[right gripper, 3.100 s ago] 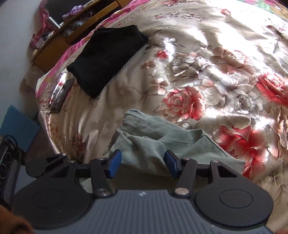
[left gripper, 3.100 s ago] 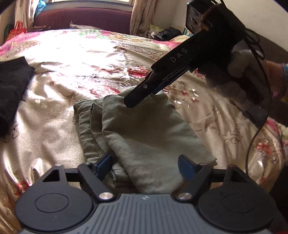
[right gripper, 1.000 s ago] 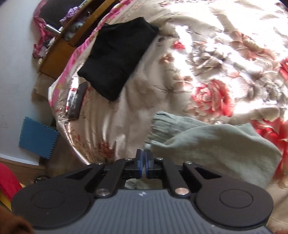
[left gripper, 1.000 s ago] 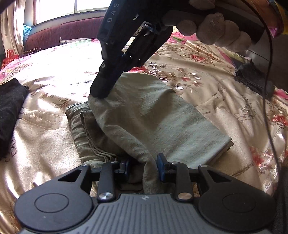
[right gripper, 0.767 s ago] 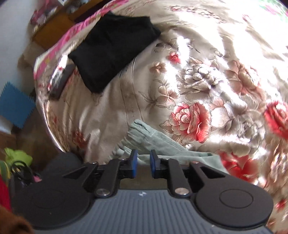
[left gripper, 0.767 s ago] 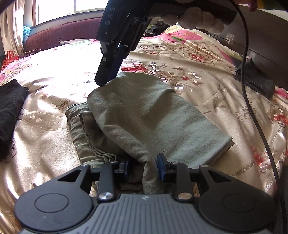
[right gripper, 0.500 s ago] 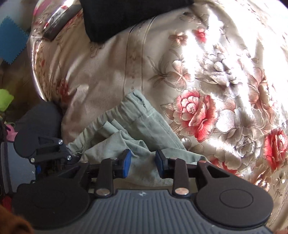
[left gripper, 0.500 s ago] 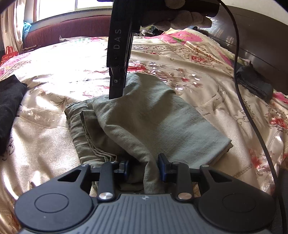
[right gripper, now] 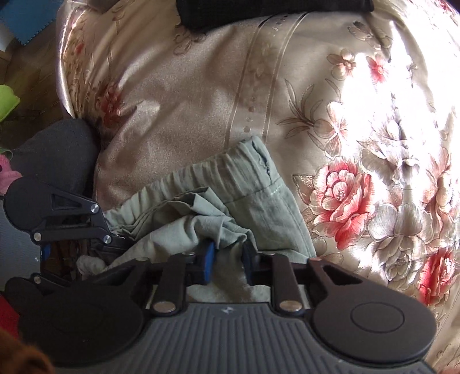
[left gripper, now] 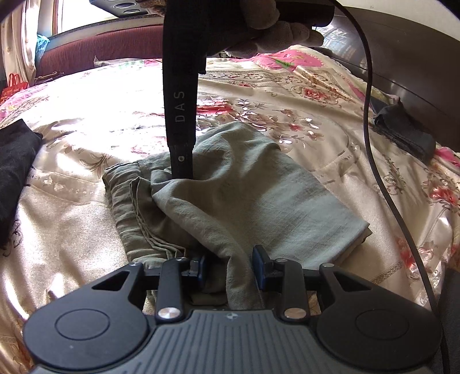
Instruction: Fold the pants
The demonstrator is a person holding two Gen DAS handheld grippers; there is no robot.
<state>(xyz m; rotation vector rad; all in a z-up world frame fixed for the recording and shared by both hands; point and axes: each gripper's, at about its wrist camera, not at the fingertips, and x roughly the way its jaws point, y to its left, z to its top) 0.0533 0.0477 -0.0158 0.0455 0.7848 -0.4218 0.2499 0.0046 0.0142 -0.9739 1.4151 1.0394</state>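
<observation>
Printed in pale capitals down the black shank of the right hand-held gripper (left gripper: 181, 172): "DAS". No other writing legible in either view.

Lying folded on the cream satin bedspread with red and pink roses (left gripper: 86, 120): the sage-green cotton pants (left gripper: 258, 198), gathered elastic waistband turned toward the black garment, upper layer rumpled and ridged along its near edge.

Left hand-held gripper (left gripper: 229, 264): blue-padded fingers parted, a bunched fold of the green cloth standing between them; whether the pads (left gripper: 258, 263) press the fold, cannot tell. Seen again from the right wrist view at the far left edge (right gripper: 46, 251), low beside the waistband, mostly in shadow.

Right hand-held gripper (right gripper: 226, 259): held upright by a grey-gloved hand (left gripper: 267, 26), tip planted on the far rumpled corner of the upper layer; blue fingers slightly apart with a wrinkle of cloth between them, not closed on it.

Around: a folded black garment (left gripper: 14, 172) on the bedspread, well apart from the pants; a maroon upholstered headboard (left gripper: 95, 54) along the far side of the bed; a dark crumpled cloth (left gripper: 402, 132) near the right edge; a black cable (left gripper: 371, 115) hanging across the right of the left wrist view, over the bedspread; a blue foam mat (right gripper: 26, 20) on the floor past the bed corner.
</observation>
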